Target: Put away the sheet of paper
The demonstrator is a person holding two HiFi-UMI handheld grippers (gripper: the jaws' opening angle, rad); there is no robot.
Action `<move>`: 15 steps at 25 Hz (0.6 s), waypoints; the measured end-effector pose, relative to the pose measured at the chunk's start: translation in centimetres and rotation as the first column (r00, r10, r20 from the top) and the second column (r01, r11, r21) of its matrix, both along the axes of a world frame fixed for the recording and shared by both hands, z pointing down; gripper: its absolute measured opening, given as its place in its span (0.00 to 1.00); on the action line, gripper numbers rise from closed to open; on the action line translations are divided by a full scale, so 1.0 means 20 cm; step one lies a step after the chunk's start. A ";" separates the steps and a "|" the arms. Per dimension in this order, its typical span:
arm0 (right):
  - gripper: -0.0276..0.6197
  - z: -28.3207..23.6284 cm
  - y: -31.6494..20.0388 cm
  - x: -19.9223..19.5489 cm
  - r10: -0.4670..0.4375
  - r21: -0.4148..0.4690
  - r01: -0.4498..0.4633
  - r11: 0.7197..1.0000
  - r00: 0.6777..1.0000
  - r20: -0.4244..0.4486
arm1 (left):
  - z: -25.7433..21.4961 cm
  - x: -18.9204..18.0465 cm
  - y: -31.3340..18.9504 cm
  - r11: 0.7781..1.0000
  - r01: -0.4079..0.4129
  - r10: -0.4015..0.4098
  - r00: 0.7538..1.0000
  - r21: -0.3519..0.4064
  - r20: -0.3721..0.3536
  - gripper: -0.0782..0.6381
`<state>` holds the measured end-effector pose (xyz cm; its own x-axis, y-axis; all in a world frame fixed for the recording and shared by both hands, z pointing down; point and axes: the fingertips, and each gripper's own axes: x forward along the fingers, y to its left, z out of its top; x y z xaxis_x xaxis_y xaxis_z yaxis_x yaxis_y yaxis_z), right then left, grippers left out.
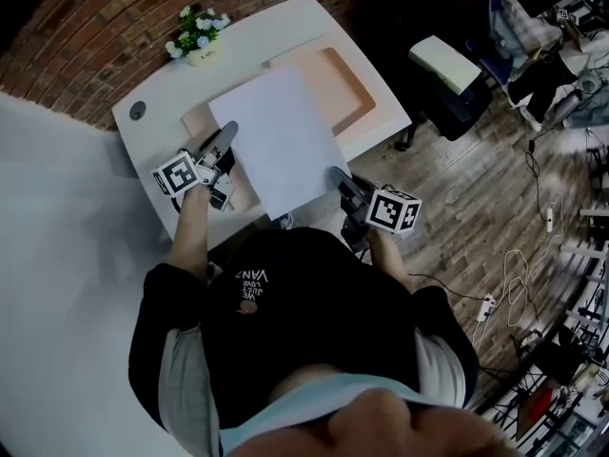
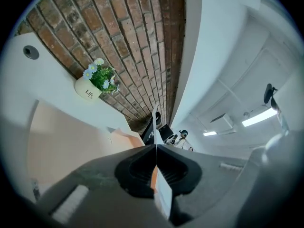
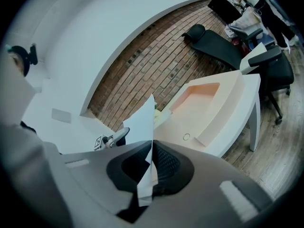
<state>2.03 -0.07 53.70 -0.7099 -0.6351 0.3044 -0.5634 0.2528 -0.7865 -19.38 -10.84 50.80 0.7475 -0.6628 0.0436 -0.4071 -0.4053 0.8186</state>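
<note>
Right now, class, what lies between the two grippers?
The sheet of paper, gripped by the left gripper and the right gripper, spans the gap, in the head view.

From the head, steeply down, well above the white rectangular desk (image 1: 160, 114), red brick wall (image 1: 76, 17) at eleven o'clock. From the left gripper (image 1: 228, 133), level along close jaws toward that wall; from the right gripper (image 1: 336, 172), slightly downward across the desk. Shared by all: desk and wall.
</note>
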 end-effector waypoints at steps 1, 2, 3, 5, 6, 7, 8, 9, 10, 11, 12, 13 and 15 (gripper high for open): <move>0.04 0.00 -0.02 -0.01 0.004 0.001 -0.004 1.000 1.000 -0.002 | 0.00 -0.01 -0.02 1.000 -0.002 0.002 1.000 0.000 -0.005 0.11; 0.04 0.01 -0.04 -0.03 0.009 0.000 -0.009 1.000 1.000 -0.004 | 0.01 -0.02 -0.04 1.000 -0.003 0.003 1.000 -0.003 -0.010 0.11; 0.04 0.01 -0.05 -0.04 0.015 -0.001 -0.015 1.000 1.000 -0.006 | 0.02 -0.03 -0.06 1.000 -0.003 0.003 1.000 -0.007 -0.015 0.11; 0.04 0.02 -0.07 -0.06 0.024 -0.005 -0.024 1.000 1.000 -0.011 | 0.03 -0.04 -0.08 1.000 -0.008 0.008 1.000 -0.013 -0.020 0.11; 0.04 0.02 -0.08 -0.07 0.029 -0.007 -0.029 1.000 0.999 -0.015 | 0.04 -0.05 -0.10 1.000 -0.014 0.014 1.000 -0.014 -0.020 0.11; 0.04 0.03 -0.08 -0.07 0.034 -0.009 -0.035 0.999 0.999 -0.018 | 0.04 -0.05 -0.11 1.000 -0.020 0.020 1.000 -0.013 -0.019 0.11; 0.04 0.04 -0.09 -0.08 0.040 -0.012 -0.040 0.999 0.999 -0.020 | 0.04 -0.06 -0.12 1.000 -0.026 0.025 1.000 -0.010 -0.018 0.11; 0.04 0.05 -0.10 -0.09 0.044 -0.014 -0.045 0.999 0.999 -0.021 | 0.04 -0.06 -0.14 1.000 -0.028 0.027 0.999 -0.008 -0.017 0.11; 0.04 0.05 -0.10 -0.09 0.047 -0.016 -0.048 0.999 0.999 -0.021 | 0.05 -0.06 -0.15 1.000 -0.025 0.025 1.000 -0.009 -0.015 0.11; 0.04 0.05 -0.10 -0.09 0.049 -0.017 -0.049 0.999 0.999 -0.022 | 0.06 -0.06 -0.15 1.000 -0.021 0.021 1.000 -0.012 -0.014 0.11; 0.04 0.05 -0.10 -0.09 0.050 -0.018 -0.050 0.999 0.998 -0.024 | 0.07 -0.06 -0.15 1.000 -0.017 0.016 1.000 -0.018 -0.014 0.11; 0.04 0.05 -0.10 -0.09 0.051 -0.019 -0.051 0.999 0.998 -0.027 | 0.07 -0.06 -0.15 1.000 -0.013 0.013 1.000 -0.025 -0.013 0.11; 0.04 0.05 -0.11 -0.08 0.052 -0.020 -0.052 0.998 0.998 -0.033 | 0.09 -0.06 -0.15 0.999 -0.008 0.008 1.000 -0.040 -0.007 0.11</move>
